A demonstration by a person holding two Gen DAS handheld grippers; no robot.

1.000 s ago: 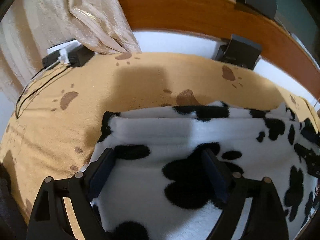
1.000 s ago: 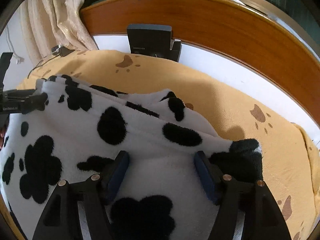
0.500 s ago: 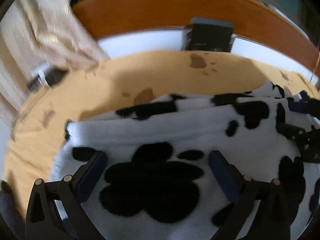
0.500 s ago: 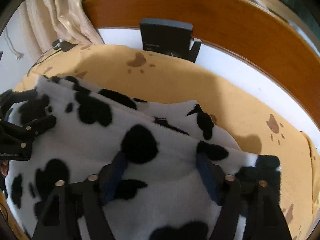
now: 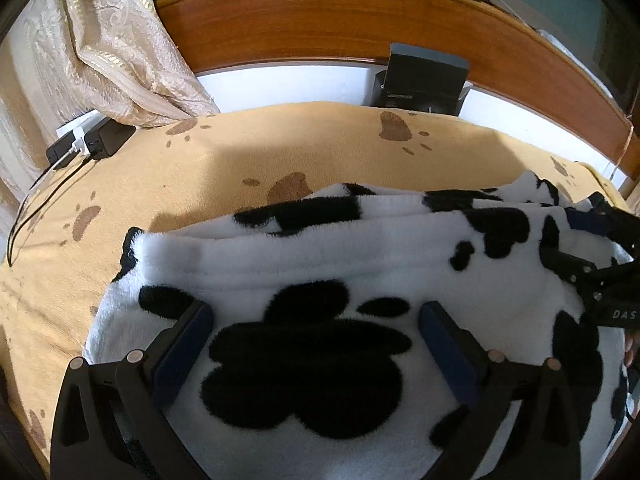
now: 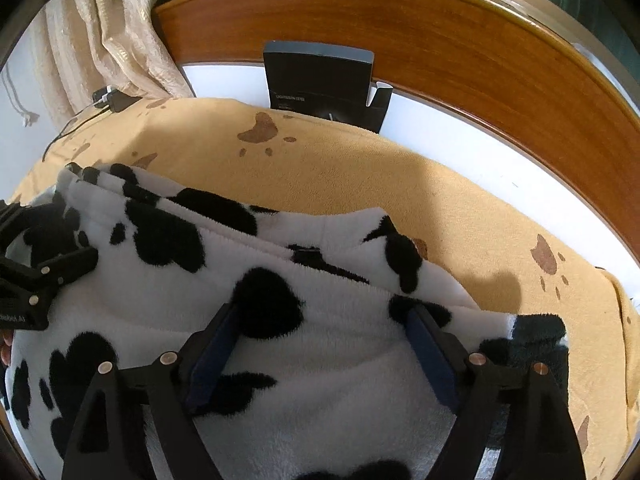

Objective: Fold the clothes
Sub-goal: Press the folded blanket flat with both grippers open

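My left gripper stands released: jaws spread wide, blue pads clear of the pile, a black paw-shaped patch between them. They have just been opening. My right gripper is likewise released, jaws just opened further, with fleece between the pads but not pinched.

The cow-print fleece garment lies folded directly under both grippers. In the left wrist view its far folded edge runs from 9 o'clock to 2 o'clock, two layers stacked and stepped. In the right wrist view the same stepped edge runs from 10 o'clock down to 3 o'clock, ending at a black corner.

Beyond that edge the tan paw-print blanket lies open from 9 to 1 o'clock. The blanket ends at a white strip, then the wooden headboard at 12 o'clock.

A dark box stands against the headboard at 12 o'clock; its small white lettering is too fine to read with certainty. A cream curtain hangs at 10 o'clock, above a black charger block with cables.

The neighbouring gripper body at 3 o'clock in the left view shows "DAS", cut off.
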